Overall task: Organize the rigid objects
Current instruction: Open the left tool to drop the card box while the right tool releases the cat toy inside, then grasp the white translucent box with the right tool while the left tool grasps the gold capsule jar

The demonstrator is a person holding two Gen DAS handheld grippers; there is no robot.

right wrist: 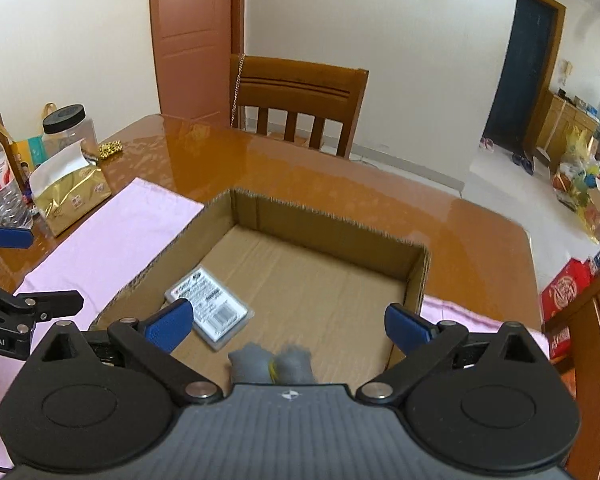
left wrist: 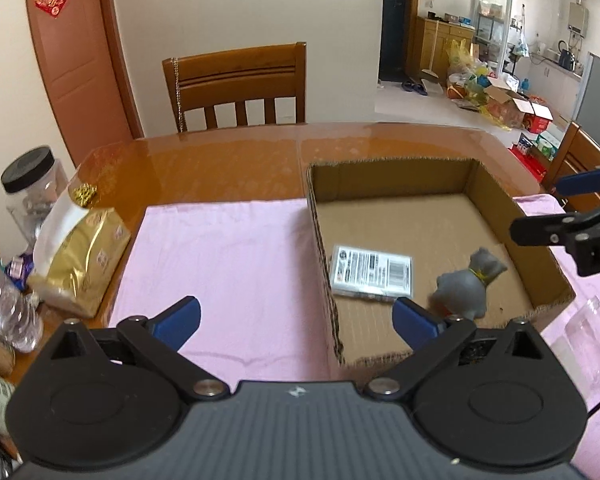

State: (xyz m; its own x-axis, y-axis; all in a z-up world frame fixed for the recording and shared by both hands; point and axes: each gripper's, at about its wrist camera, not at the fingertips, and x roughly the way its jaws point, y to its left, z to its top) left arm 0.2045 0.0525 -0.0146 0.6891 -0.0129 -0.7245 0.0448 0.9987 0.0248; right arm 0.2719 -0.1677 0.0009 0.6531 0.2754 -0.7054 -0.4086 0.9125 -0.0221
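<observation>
Toy (left wrist: 466,286) grey, inside cardboard box (left wrist: 496,196), at 3 o'clock of flat packet (left wrist: 372,274) | right gripper (right wrist: 288,326) jaws wide apart above toy, empty | left gripper (left wrist: 296,314) spread wide, empty, over pink cloth (left wrist: 220,260) and box wall

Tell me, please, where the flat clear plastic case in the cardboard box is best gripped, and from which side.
Probably grip the flat clear case across its short width, coming from above. It lies flat on the floor of the cardboard box, near one wall and close to the grey toy figure, so a sideways approach looks blocked.
</observation>
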